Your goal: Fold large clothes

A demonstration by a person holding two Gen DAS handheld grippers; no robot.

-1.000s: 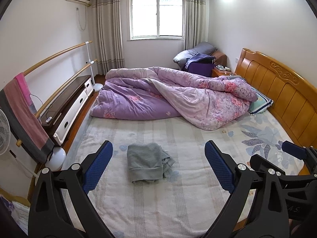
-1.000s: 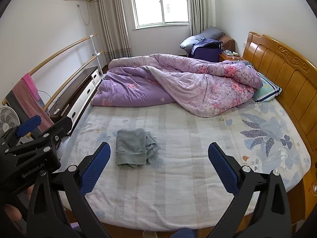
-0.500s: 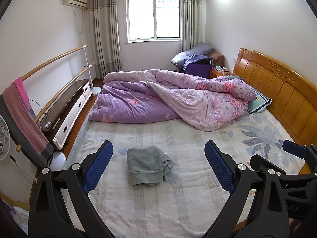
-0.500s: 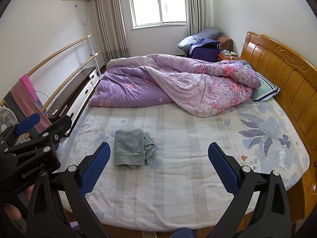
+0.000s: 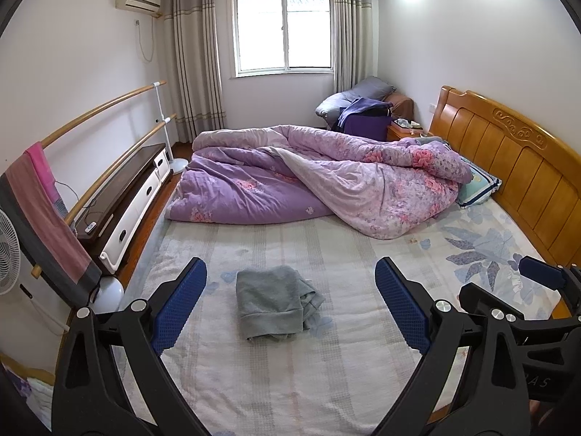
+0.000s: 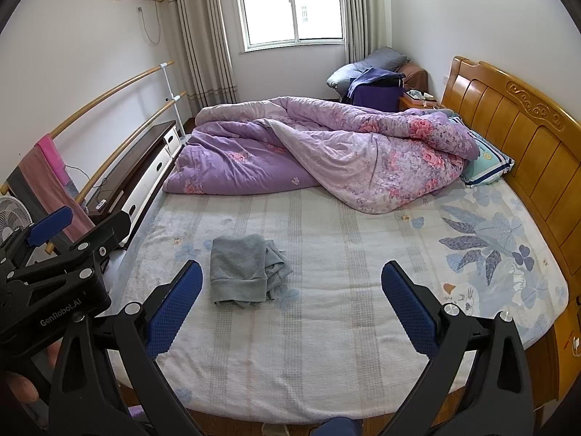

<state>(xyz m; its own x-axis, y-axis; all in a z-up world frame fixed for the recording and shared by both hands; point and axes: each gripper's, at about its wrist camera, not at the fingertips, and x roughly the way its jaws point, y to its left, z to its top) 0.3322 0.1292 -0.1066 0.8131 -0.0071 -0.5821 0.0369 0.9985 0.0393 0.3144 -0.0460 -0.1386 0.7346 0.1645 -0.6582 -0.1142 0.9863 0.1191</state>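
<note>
A grey garment lies folded into a small bundle on the bed sheet, a rumpled edge at its right side. It also shows in the right wrist view. My left gripper is open and empty, held above the near part of the bed with the garment showing between its blue pads. My right gripper is open and empty, to the right of the garment and back from it. The left gripper's body shows at the left of the right wrist view.
A purple floral duvet is heaped across the far half of the bed. A wooden headboard runs along the right. A pillow lies by it. A cabinet, wooden rails with towels and a fan stand left.
Both grippers have drawn back and tilted up a little; the garment sits slightly lower and smaller in both views. The garment has not moved. Both stay open.
</note>
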